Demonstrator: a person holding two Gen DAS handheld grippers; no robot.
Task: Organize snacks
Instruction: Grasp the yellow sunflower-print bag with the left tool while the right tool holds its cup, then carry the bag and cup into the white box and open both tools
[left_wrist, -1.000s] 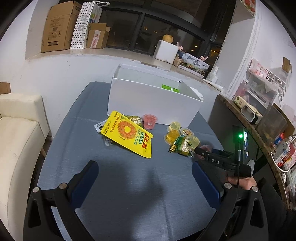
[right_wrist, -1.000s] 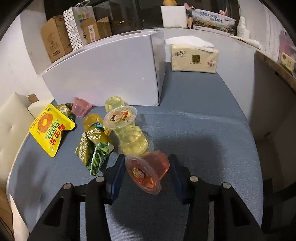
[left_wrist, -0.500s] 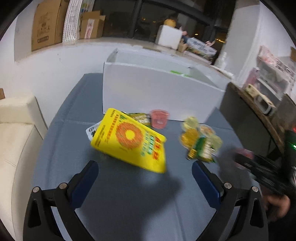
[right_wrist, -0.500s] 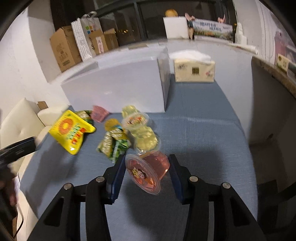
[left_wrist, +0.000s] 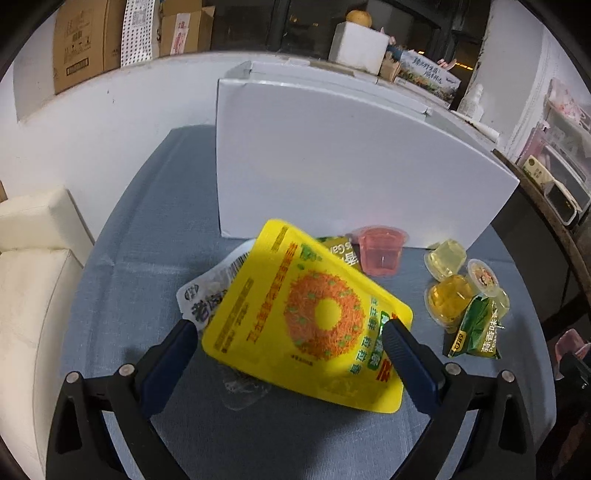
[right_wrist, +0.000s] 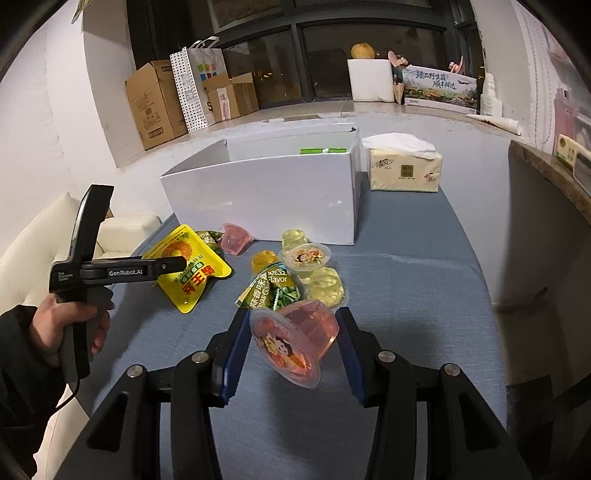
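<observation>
Left wrist view: the left claw (left_wrist: 288, 332), spread wide and just been closing slightly, straddles the yellow snack pouch (left_wrist: 314, 317) lying on the surface (left_wrist: 147, 266), white box (left_wrist: 351, 166) at 12 o'clock.

Right wrist view: the right claw (right_wrist: 291, 339) pinches a pink jelly cup (right_wrist: 295, 339), lifted above the surface; the pouch lies at 10 o'clock.

Black matte frames on both grippers, left gripper (left_wrist: 288, 332) and right gripper (right_wrist: 291, 350) alike. Dark blue ribbed pads (right_wrist: 232, 358), silver screw heads at the pivots. "GenRobot.AI" printed white on the left unit's side. Thin black cable below its handle, probably. Black sleeve (right_wrist: 22, 369).
</observation>
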